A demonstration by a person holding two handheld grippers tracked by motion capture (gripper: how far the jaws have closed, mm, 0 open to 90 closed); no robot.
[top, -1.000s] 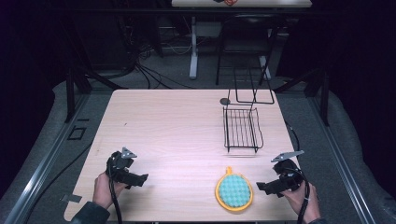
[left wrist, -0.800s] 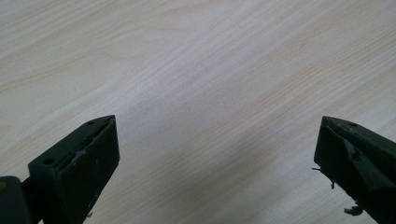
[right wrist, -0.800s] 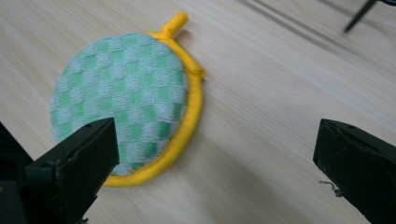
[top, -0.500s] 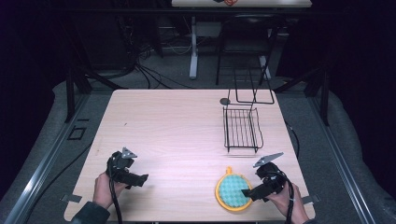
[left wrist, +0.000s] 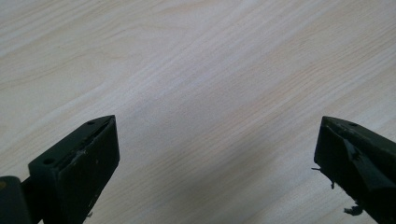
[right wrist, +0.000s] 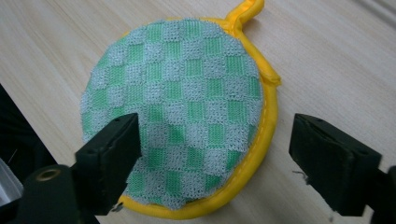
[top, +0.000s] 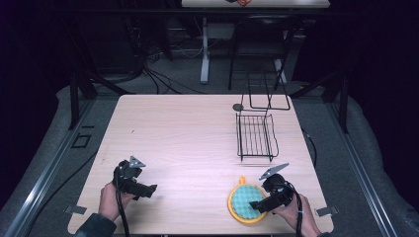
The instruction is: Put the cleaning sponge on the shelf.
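A round pot holder (top: 241,199), green-checked cloth with a yellow rim and loop, lies flat near the table's front right edge. My right gripper (top: 255,206) hangs low over its right side. In the right gripper view the pot holder (right wrist: 187,107) sits between the jaws: one jaw stands over the cloth, the other over bare wood just beyond the yellow rim. The jaws have just been closing, and neither pad presses on the cloth. My left gripper (top: 148,190) rests at the front left, open over bare wood (left wrist: 217,144), with nothing between its jaws.
A black wire rack (top: 257,136) lies on the light wooden table (top: 173,133) behind the pot holder. A thin black wire frame (top: 269,98) and a small dark disc (top: 238,107) sit at the back right edge. Dark floor and cables surround the table.
My right gripper has moved left and slightly down, from beside the pot holder to over its right side, and its jaws have narrowed. The left gripper has stayed put.
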